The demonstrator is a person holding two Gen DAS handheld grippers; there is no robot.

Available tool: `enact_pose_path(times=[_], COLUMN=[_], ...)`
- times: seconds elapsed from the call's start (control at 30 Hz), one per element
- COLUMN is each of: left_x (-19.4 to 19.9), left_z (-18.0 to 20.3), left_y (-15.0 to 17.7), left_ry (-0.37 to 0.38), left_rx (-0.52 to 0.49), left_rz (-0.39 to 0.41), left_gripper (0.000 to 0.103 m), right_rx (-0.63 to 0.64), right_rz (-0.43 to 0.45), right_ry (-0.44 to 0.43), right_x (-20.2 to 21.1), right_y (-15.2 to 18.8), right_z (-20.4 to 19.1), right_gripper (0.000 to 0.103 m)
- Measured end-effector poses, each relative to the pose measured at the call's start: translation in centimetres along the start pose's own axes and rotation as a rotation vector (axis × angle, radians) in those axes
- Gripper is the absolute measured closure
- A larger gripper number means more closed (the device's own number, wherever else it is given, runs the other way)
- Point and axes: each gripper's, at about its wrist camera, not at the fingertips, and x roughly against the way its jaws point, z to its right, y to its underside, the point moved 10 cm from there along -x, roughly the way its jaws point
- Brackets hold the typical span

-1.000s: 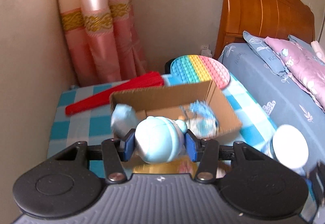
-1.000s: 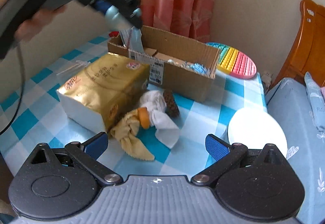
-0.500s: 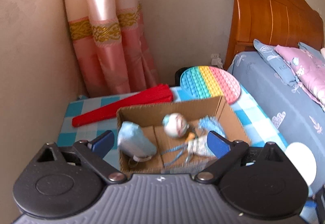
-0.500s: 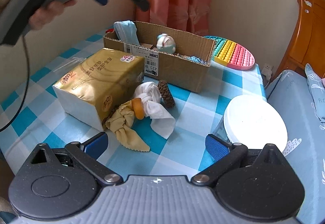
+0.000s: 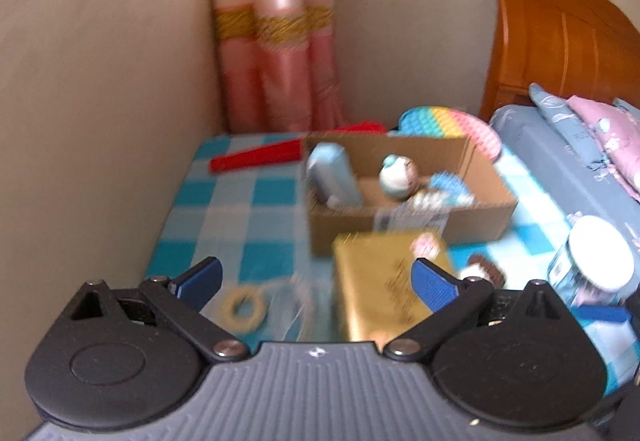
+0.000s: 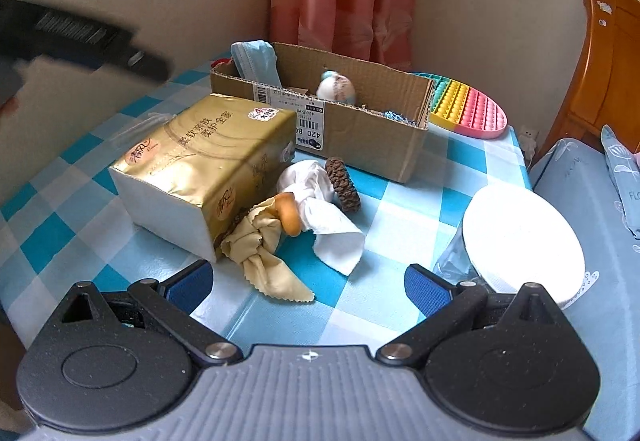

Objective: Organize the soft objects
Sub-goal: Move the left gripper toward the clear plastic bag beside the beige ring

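Black, with blue pads, the left claw [image 5: 316, 279] hangs above the near-left part of the desk [image 5: 240, 209] and points down at a slant toward the box [image 5: 400, 225]. Its jaws have just been opening and now stand wide apart, with nothing between them. In the right wrist view this claw shows as a dark blur at the far left, with only a bit of the hand beside it.

Also the right claw [image 6: 308, 285] is wide apart and holds nothing. It tilts down over the near edge of the desk, above the checked cloth.

Inside the cardboard box, at its left end, a blue mask [image 6: 256, 59] leans on the wall and rises over the rim. Near the middle lies a round pale toy [image 6: 336, 87] with a light blue top. At the right end is something blue and stringy [image 6: 394, 116], mostly hidden.

Just in front of the box, a gold tissue pack [image 6: 200, 169] lies on the desk. Touching its right side are a knotted yellow cloth [image 6: 260, 241], a knotted white cloth [image 6: 320, 201], an orange ring [image 6: 289, 213] and a brown scrunchie [image 6: 342, 183].
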Motion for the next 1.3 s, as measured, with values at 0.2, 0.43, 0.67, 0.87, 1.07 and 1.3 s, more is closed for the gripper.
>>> enact_pose_path(times=[0.2,0.43,0.67,0.87,1.07,1.3], left_x=[0.5,-0.6,-2.7,-3.9,-3.6,-2.7], left_z=[-2.5,-4.6,-5.0,-6.6,-8.5,-6.7], left_y=[3.3,4.4,5.1,6.2,6.6,6.5], left_ry=[-0.01,-0.03,-0.031,-0.1,-0.168,-0.087], left_rx=[0.056,0.123,0.128,0.133,0.143,0.107], left_rz=[-0.023,-0.044,-0.079,-0.114,-0.111,-0.07], left_gripper=[0.003,0.003,0.003,0.003,0.003,0.003], right_rx=[0.006,-0.017,-0.042,-0.041,-0.045,-0.045], right_rz=[-0.036,-0.075,-0.075,-0.082,-0.074,-0.066], right_ry=[0.012,-0.003,-0.019,-0.021,-0.019,-0.019], right_x=[-1.4,-2.6,-2.7,-2.9,-2.8,-2.7], right_y=[1.3,2.7,2.7,2.6,2.6,2.7], right_z=[-0.2,-0.3,-0.4,-0.5,-0.5,-0.5], right_gripper=[0.0,0.0,0.0,0.0,0.0,0.0])
